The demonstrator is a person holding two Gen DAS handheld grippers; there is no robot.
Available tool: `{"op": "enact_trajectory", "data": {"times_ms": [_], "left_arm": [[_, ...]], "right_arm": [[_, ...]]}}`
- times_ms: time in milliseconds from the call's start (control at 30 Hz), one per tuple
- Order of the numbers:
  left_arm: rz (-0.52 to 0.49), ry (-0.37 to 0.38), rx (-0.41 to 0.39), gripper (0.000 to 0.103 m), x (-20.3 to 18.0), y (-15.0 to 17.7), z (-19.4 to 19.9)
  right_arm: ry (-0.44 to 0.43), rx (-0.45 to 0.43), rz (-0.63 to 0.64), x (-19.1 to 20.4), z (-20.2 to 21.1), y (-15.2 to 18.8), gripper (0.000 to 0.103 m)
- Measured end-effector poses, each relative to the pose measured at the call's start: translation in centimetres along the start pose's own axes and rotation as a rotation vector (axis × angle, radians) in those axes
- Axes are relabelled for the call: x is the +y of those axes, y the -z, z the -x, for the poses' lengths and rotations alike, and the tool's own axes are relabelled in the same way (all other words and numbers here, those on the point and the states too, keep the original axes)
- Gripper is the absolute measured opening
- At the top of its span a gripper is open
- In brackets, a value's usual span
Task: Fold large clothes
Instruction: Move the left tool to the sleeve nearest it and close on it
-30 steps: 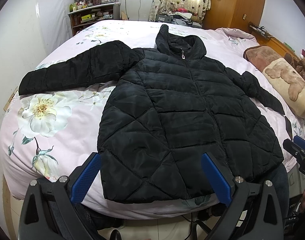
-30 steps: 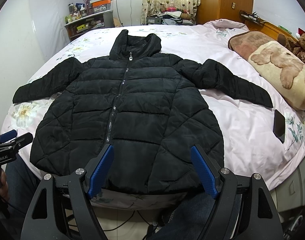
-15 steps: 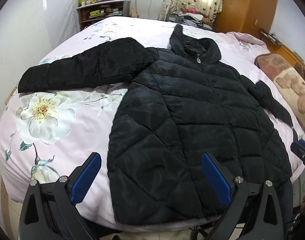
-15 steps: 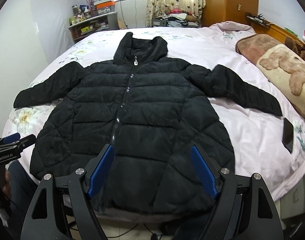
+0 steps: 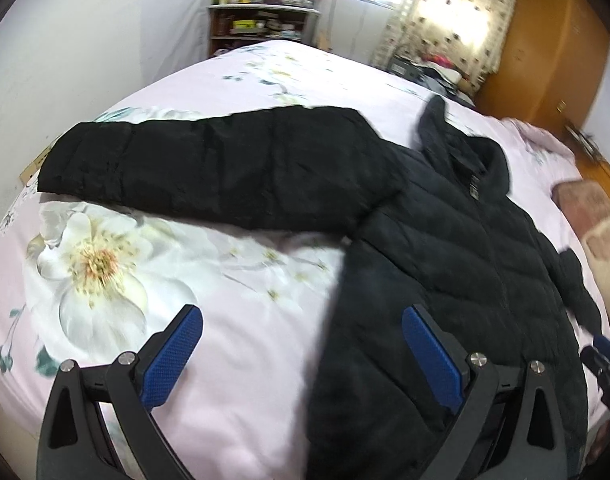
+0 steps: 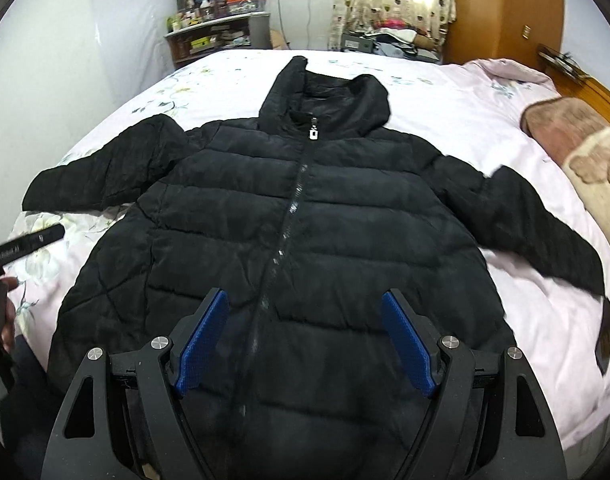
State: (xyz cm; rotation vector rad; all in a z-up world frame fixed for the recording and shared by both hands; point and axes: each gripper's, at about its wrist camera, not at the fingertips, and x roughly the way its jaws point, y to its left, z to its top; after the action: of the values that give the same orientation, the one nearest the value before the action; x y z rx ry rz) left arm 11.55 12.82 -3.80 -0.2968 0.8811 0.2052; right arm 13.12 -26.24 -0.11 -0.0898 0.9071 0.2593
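Note:
A black quilted hooded jacket (image 6: 313, 216) lies face up and zipped on the pink floral bed (image 6: 457, 120), both sleeves spread out. In the left wrist view its left sleeve (image 5: 209, 164) stretches across the bedsheet (image 5: 233, 280). My left gripper (image 5: 303, 316) hovers open above the sheet and the jacket's left side edge, below the sleeve, holding nothing. My right gripper (image 6: 305, 300) is open over the jacket's lower front, astride the zip (image 6: 289, 216), with nothing between its fingers. The left gripper (image 6: 21, 246) also shows at the left edge of the right wrist view.
A brown and cream blanket (image 6: 585, 152) lies on the bed's right side, and a dark phone (image 6: 607, 334) near the right edge. A cluttered shelf (image 6: 217, 36), curtains and a wooden wardrobe (image 6: 505, 12) stand beyond the bed. A white wall (image 5: 65, 60) borders the left.
Both grippers have moved forward and lower over the bed. The left one has swung toward the left sleeve; the right one has come in over the jacket's front. Both stayed open.

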Motion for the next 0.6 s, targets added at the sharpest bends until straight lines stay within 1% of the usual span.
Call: {"op": "enact_trajectory", "data": {"times_ms": [200,300,333,400,600], "left_arm": [[0.071,-0.063,-0.002,0.101,3.6,-2.1,-2.8],[0.129,-0.085,0.001,0.101,5.9,-3.2,-4.2],[0.146,-0.097,-0.008,0.100,6.7,-3.5,-4.5],[0.187,-0.114,-0.023,0.095,8.6,-4.4,-5.2],[0.308,-0.170,-0.048,0.093,13.1,-6.0,-6.6]], "right_arm": [[-0.004,0.006,0.025,0.8,-3.3,-2.2,0.079],[-0.003,0.008,0.034,1.1,-4.7,-3.0,0.079],[0.000,0.010,0.037,1.1,-5.1,-3.3,0.079],[0.005,0.013,0.042,1.2,-5.9,-3.8,0.079],[0.020,0.026,0.037,0.7,-7.9,-4.8,0.079]]}}
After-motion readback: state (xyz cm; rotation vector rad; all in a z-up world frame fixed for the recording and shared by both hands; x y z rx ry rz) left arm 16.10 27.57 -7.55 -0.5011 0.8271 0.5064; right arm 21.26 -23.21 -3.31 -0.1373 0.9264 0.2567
